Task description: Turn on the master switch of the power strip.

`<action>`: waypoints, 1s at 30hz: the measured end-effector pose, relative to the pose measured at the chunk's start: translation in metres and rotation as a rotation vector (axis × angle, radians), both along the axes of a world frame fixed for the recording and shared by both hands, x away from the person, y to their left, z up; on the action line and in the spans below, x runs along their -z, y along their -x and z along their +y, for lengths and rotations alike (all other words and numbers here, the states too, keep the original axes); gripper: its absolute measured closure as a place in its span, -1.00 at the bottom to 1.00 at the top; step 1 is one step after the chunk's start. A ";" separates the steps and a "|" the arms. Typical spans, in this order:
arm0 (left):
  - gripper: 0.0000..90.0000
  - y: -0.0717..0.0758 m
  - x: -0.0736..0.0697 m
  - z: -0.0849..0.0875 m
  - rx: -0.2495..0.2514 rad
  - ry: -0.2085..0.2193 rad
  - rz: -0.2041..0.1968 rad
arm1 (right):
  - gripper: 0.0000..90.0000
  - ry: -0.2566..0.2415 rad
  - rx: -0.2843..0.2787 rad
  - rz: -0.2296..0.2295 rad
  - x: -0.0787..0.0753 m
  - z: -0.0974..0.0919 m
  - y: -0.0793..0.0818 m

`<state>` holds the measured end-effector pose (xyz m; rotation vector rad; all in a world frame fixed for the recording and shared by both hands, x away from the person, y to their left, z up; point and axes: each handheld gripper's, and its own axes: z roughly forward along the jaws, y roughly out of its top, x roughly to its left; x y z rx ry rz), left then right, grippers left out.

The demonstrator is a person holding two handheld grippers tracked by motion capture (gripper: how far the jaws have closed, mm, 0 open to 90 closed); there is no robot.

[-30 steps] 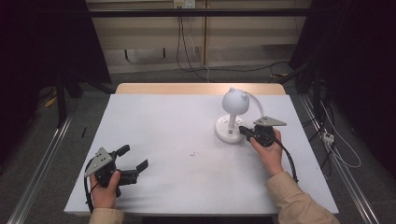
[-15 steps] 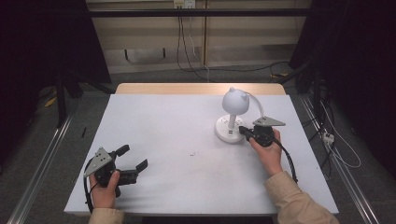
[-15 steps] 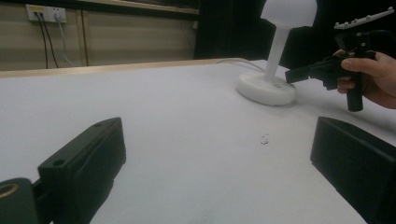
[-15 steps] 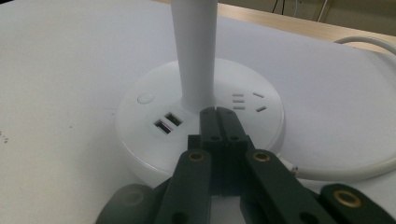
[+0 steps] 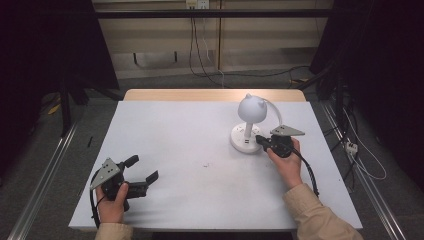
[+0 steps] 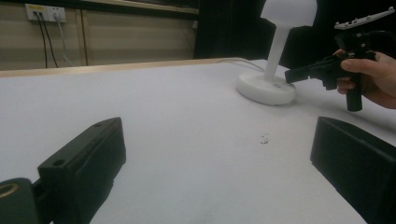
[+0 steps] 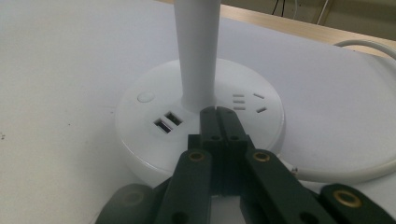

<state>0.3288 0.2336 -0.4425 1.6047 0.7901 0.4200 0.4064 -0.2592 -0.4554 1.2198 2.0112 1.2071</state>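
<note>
- Across the last second almost nothing has moved: the right gripper [image 5: 263,141] stays at the base of the lamp [image 5: 248,134] and the left gripper [image 5: 141,174] stays at the near left of the table [image 5: 165,130], each in the same pose as before.
- The lamp stands upright on the right half of the white table, towards the far side; it has a round white base, a straight white stem and a rounded white head with two small ear-like bumps.
- In the right gripper view the base [image 7: 140,121] shows a round button [image 7: 145,97], two USB ports [image 7: 168,121] and a set of socket slots [image 7: 247,101] on its top face.
- The right gripper's jaws are pressed together with nothing between them, and their tips lie over the top of the base right at the foot of the stem [image 7: 196,51]; whether they actually press on the base I cannot tell.
- A white cable [image 7: 369,168] curves away from the base across the table on the right of that view.
- The right hand [image 5: 286,162] holds its gripper from the near side, with a tan sleeve [image 5: 320,215] at the wrist.
- The left gripper's jaws are spread wide and hold nothing; the left hand [image 5: 112,205] keeps it low over the near left corner of the table, well apart from the lamp.
- In the left gripper view the two black jaws frame bare tabletop with a small dark mark [image 6: 264,138] on it, and beyond it the lamp and the right gripper [image 6: 299,73].
</note>
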 end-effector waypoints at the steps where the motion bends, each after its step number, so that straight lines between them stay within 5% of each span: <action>1: -0.93 0.000 0.000 0.000 0.000 0.000 0.000 | 1.00 0.001 -0.001 -0.001 0.000 0.000 0.000; 30: -0.93 0.000 0.001 -0.002 0.002 -0.002 0.006 | 1.00 0.008 -0.014 -0.012 0.002 -0.001 0.000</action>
